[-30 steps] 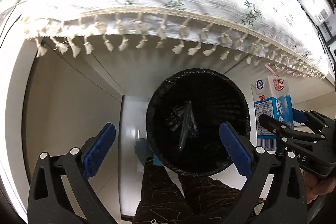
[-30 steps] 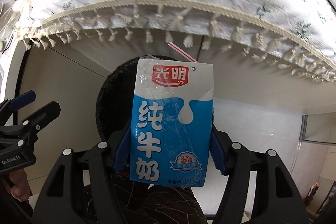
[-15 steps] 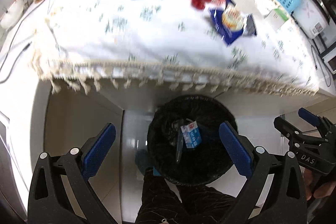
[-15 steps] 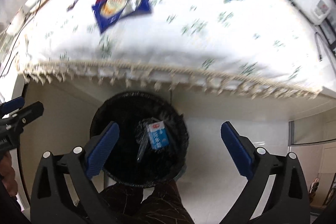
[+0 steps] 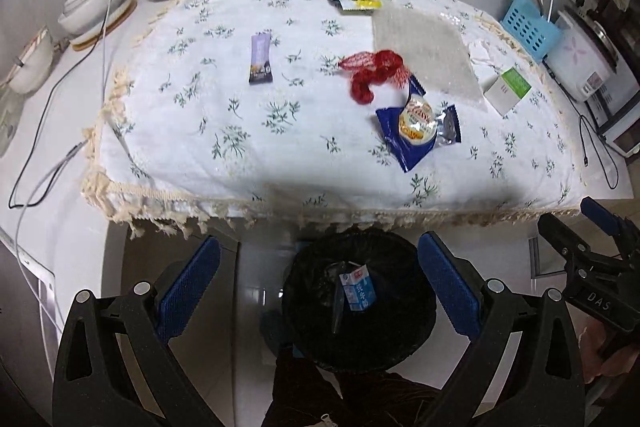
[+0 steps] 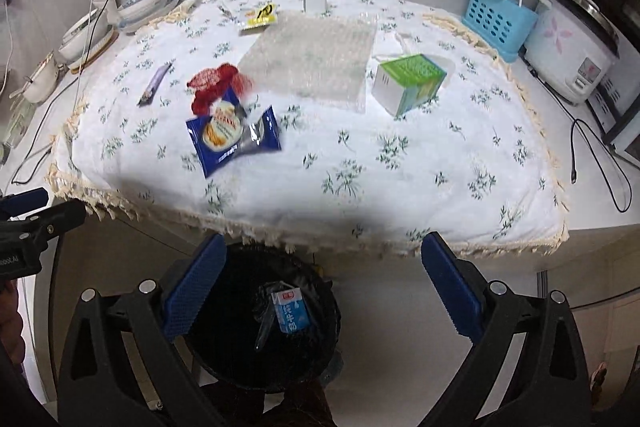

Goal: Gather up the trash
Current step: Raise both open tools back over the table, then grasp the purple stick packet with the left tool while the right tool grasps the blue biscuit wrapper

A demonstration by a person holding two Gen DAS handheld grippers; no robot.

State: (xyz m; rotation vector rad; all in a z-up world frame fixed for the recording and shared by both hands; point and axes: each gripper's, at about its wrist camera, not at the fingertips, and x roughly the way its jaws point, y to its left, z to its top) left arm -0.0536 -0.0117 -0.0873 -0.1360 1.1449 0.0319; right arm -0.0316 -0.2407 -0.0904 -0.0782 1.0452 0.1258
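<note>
Blue-and-white milk carton (image 6: 291, 311) lies in the black-lined bin (image 6: 320, 359) under the table edge. Your right gripper (image 6: 320, 291) and left gripper (image 5: 318, 285) hang wide open and empty above it, free for the wrappers

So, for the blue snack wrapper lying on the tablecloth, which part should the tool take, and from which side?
Probably the crimped end of the blue snack wrapper, the one toward the green box. The wrapper lies flat, and that end looks crumpled and a little raised, so it gives an edge to pinch. Come from above with the open right tool, one finger on each face of the crimp.
</note>
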